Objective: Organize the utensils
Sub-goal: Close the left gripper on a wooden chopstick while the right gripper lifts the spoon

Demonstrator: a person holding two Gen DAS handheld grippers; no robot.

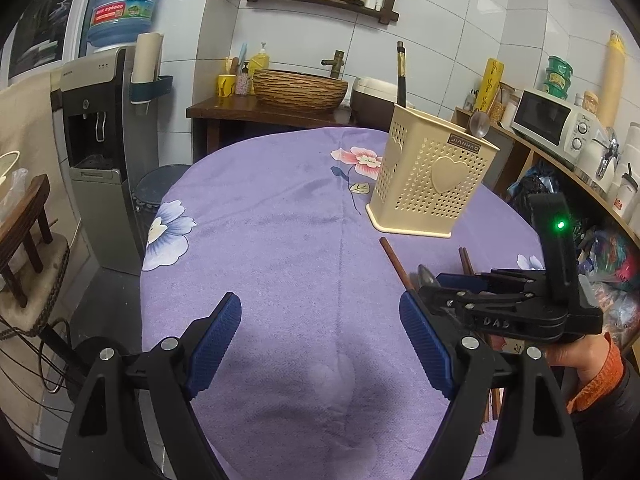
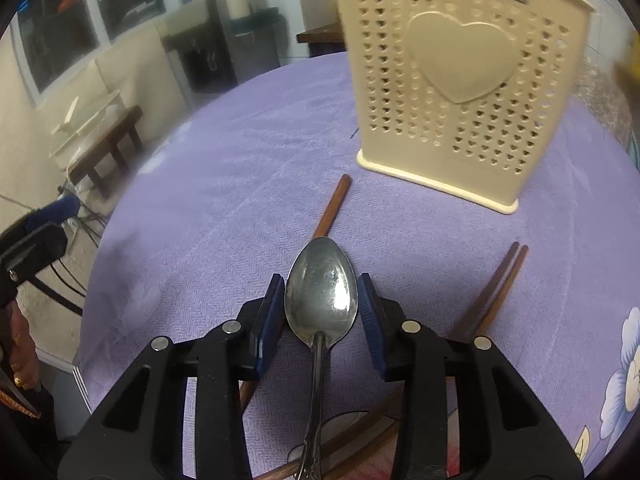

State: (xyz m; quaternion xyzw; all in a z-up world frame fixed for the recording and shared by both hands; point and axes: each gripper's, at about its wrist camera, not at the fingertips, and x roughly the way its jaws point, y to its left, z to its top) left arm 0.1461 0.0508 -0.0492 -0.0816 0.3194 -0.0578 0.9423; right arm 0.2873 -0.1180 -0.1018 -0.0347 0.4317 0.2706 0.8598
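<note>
A metal spoon [image 2: 322, 292] lies bowl-forward on the purple flowered cloth [image 2: 224, 184]. My right gripper [image 2: 320, 294] is down over it, and its blue pads [image 2: 268, 316] close against both sides of the bowl. In the left wrist view that gripper [image 1: 440, 286] sits low at the right, with the spoon tip [image 1: 426, 274] showing. A cream perforated utensil holder [image 2: 460, 92] [image 1: 428, 184] stands just beyond and holds a spoon [image 1: 478, 124] and a black-handled utensil [image 1: 401, 76]. My left gripper [image 1: 320, 304] hovers open over bare cloth with nothing between its fingers.
Brown chopsticks lie around the spoon: one [image 2: 332, 208] under its tip, a pair [image 2: 500, 280] to the right, more near the lower edge [image 2: 360, 432]. Beyond the table stand a water dispenser [image 1: 100, 152], a basin [image 1: 300, 88] and a shelf with a microwave [image 1: 548, 124].
</note>
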